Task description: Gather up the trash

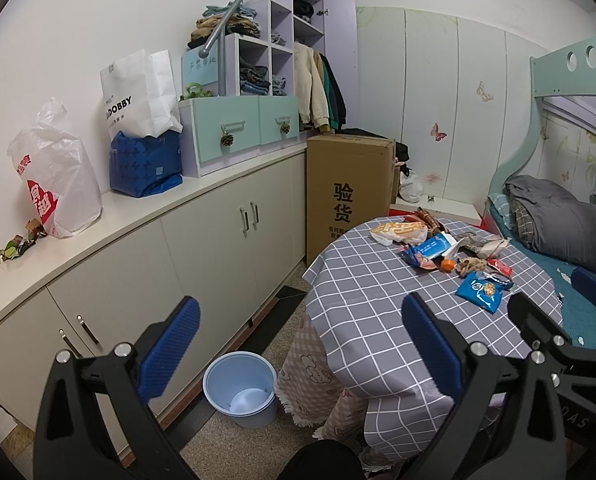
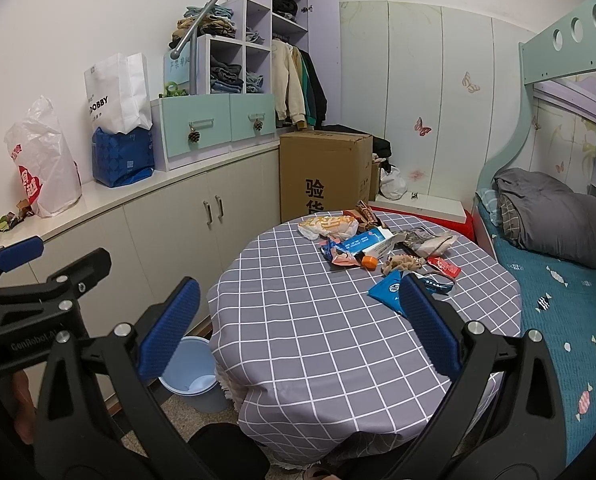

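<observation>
Several pieces of trash lie at the far side of the round table [image 1: 357,300] [image 2: 298,312] with its grey checked cloth: a blue snack wrapper [image 1: 479,292] [image 2: 387,290], an orange cap [image 1: 447,265] [image 2: 369,262], a blue-and-white box [image 1: 435,249] [image 2: 371,242], a yellow-white bag [image 1: 397,232] [image 2: 329,226] and a red packet [image 2: 443,266]. A light blue bin [image 1: 242,390] [image 2: 190,376] stands on the floor left of the table. My left gripper [image 1: 298,348] is open and empty, above the table's left edge. My right gripper [image 2: 298,332] is open and empty, over the table's near part.
A long cream cabinet [image 1: 178,248] runs along the left wall with bags and drawers on top. A tall cardboard box [image 1: 345,188] stands behind the table. A bed [image 2: 557,292] with grey bedding lies to the right.
</observation>
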The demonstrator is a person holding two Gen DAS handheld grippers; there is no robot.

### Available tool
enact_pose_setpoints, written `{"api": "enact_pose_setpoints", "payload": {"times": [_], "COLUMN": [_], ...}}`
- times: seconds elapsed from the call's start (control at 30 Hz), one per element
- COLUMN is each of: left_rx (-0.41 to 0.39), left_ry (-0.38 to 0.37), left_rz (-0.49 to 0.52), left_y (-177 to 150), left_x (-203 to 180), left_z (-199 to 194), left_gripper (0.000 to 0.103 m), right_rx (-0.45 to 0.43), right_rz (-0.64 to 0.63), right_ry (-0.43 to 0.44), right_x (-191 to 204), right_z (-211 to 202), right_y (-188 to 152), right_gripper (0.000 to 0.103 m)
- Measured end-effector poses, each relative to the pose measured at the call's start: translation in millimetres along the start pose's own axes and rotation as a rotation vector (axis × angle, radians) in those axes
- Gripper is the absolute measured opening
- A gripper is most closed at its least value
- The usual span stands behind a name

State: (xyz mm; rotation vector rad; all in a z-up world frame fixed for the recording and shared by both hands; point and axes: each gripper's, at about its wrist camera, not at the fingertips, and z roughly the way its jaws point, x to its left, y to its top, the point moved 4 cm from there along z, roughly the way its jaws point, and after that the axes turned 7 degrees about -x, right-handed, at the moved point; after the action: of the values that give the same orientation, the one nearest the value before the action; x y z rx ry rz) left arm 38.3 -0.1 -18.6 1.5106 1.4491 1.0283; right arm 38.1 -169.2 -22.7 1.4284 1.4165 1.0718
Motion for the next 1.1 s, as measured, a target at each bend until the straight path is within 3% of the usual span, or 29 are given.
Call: {"api": "enact_pose_setpoints", "payload": {"times": [1.1], "left_rx": [-0.003], "left_ry": [-0.001], "left_rz": [-0.003], "left_y": [-1.8], "left_x": [0.0], "left_z": [-3.3], "left_gripper": [0.099], "right_rx": [0.0], "right_rz": [0.001], "right_ry": [0.001], "right_x": [0.9], "right_z": [1.1], "right_y": [-4.2], "right_gripper": [0.097]}}
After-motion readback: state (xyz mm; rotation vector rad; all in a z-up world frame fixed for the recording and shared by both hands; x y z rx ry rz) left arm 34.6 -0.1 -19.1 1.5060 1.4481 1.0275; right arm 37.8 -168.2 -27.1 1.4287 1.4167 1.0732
